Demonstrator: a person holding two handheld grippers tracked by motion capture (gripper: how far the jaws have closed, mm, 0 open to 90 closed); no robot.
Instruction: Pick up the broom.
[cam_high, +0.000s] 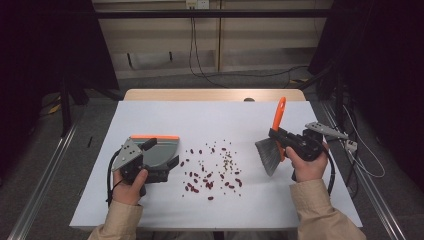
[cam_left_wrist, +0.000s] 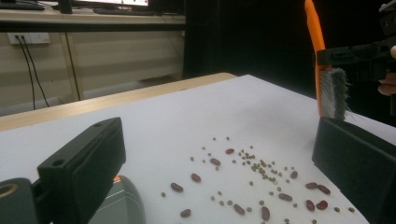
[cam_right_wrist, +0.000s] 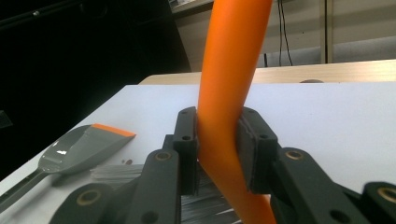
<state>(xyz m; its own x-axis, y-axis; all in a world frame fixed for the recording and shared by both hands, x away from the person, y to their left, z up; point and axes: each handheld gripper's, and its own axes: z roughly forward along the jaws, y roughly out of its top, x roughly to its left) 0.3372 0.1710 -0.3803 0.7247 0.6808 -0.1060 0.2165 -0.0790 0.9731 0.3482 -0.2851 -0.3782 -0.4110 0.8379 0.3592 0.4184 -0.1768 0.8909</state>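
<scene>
Plainly, the brush (cam_high: 272, 142), unlabelled, stood over the white table (cam_high: 150, 112) right of the scattered beans (cam_high: 212, 170), its orange handle clenched in the right gripper (cam_right_wrist: 218, 149), while the left gripper (cam_high: 150, 167) grasped the grey dustpan (cam_high: 160, 150) left of them.

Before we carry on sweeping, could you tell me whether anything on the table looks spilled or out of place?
Yes: red beans and small greenish ones lie scattered loose on the white table, between the dustpan and the brush clamped in the right gripper. Nothing looks damaged.
</scene>
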